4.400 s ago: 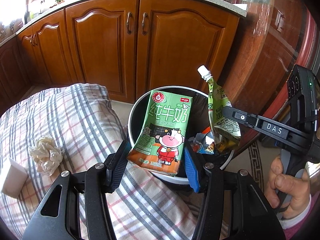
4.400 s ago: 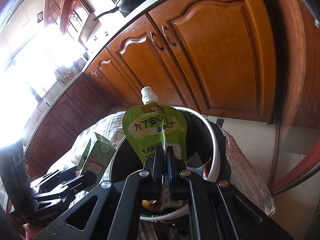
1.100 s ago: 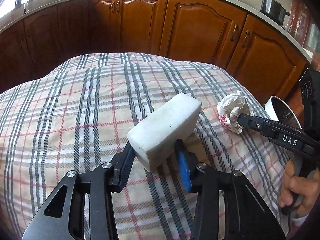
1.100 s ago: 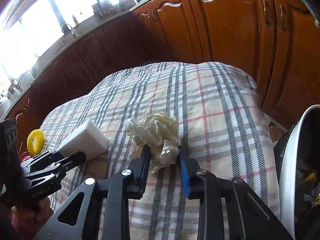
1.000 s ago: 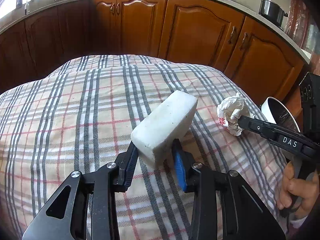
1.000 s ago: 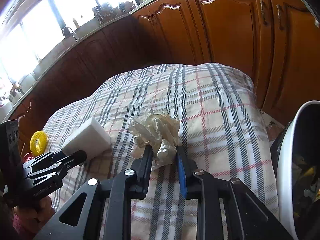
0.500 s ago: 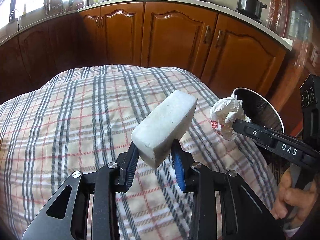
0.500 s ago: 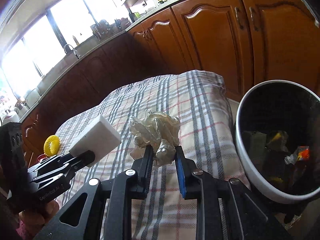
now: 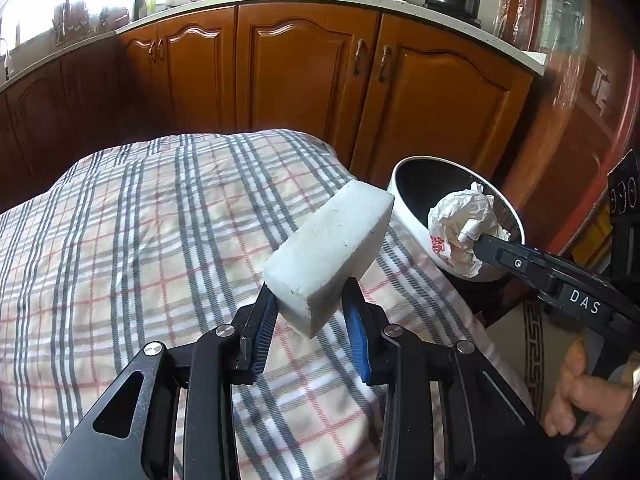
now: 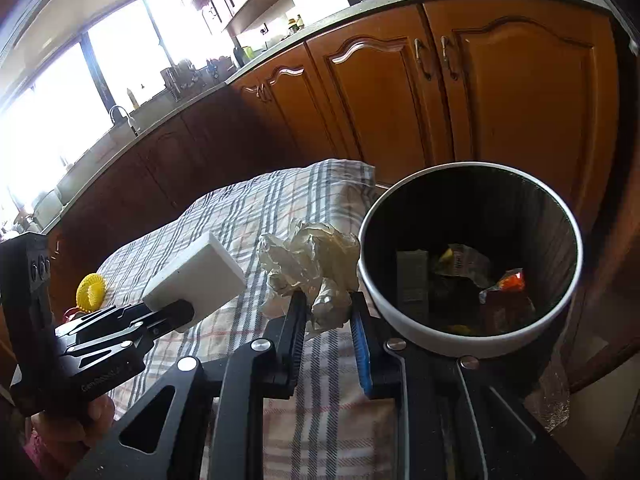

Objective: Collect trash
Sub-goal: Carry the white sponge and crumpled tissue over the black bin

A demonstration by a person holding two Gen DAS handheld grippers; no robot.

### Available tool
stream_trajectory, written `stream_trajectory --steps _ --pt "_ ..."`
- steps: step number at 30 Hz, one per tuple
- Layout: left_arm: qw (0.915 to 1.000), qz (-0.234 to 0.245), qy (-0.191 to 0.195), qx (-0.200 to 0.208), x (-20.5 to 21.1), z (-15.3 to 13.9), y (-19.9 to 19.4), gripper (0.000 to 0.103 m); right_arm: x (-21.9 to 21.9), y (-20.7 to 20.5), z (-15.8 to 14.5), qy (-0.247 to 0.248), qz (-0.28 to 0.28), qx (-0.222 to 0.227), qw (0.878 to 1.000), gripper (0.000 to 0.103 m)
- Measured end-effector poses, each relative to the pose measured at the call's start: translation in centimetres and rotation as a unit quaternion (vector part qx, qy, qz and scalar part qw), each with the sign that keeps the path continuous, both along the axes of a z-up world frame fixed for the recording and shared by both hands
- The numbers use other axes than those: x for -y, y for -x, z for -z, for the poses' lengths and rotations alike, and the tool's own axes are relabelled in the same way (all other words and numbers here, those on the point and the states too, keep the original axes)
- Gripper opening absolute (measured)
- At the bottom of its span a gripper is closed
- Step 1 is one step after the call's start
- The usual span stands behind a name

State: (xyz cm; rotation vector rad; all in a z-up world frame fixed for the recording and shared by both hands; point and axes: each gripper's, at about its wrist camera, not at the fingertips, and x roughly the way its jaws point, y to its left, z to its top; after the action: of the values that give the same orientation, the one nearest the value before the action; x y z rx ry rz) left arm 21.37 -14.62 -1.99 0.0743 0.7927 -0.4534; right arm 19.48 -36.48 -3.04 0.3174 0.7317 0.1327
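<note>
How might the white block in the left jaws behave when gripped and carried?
The block probably is light: it juts far past the left gripper, held by one end only. Its pitted surface suggests foam, likely grippy. Its flat faces make rolling unlikely.

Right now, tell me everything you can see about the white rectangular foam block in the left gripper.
The white rectangular foam block looks like a matte, slightly speckled sponge or foam brick with crisp edges and a few small dents. The left gripper is shut on its near end, blue-padded fingers pressing both long sides. It is lifted clear of the plaid cloth, tilted upward away from the camera, towards the round white-rimmed bin.
</note>
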Motion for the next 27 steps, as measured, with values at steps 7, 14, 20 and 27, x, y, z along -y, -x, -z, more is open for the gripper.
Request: stream_trajectory --steps 7,14,20,27 --pt "0.9998 0.02 -0.004 0.0 2.4 -0.1 0.4 0.031 2.8 1.1 -0.2 -0.004 0.028 0.004 1.0 0.023" --pt "0.9994 0.033 -0.008 0.001 4.0 -0.3 0.6 0.031 4.5 2.0 -0.3 -0.004 0.043 0.01 0.999 0.023" --pt "0.999 0.044 -0.009 0.005 5.4 -0.7 0.5 0.031 5.9 2.3 -0.3 -0.004 0.058 0.012 0.998 0.023" --pt "0.9983 0.058 -0.009 0.007 7.1 -1.1 0.2 0.031 7.7 2.2 -0.3 -0.003 0.072 0.012 0.997 0.023"
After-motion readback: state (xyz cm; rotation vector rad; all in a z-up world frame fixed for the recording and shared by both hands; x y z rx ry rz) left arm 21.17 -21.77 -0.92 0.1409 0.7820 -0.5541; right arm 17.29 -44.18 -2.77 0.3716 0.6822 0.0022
